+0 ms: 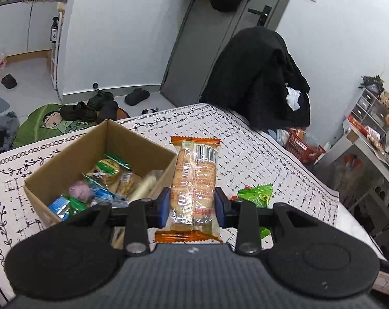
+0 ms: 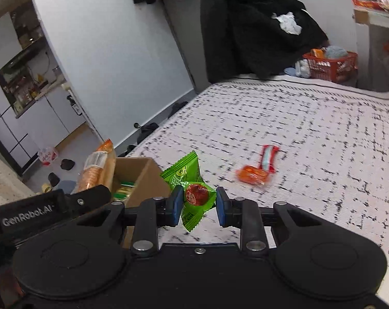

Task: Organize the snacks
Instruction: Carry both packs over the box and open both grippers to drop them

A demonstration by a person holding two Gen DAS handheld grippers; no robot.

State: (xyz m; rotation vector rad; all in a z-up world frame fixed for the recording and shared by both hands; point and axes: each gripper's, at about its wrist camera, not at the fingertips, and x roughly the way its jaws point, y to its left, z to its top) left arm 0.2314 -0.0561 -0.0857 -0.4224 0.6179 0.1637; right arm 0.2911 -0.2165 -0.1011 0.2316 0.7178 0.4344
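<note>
Patterned bedspread: two loose snacks, one cardboard box.

Your left wrist camera rides just behind the left gripper, looking forward and steeply down along its jaws, close above the cardboard box on the patterned bed, with the grey door beyond. Your right wrist camera sits likewise behind the right gripper, tilted down over the same bed, nearer its open middle. Both views share the box, the bed's far edge, the black coat draped there, and the red basket behind it. The left gripper's body shows at the right view's left edge.
</note>
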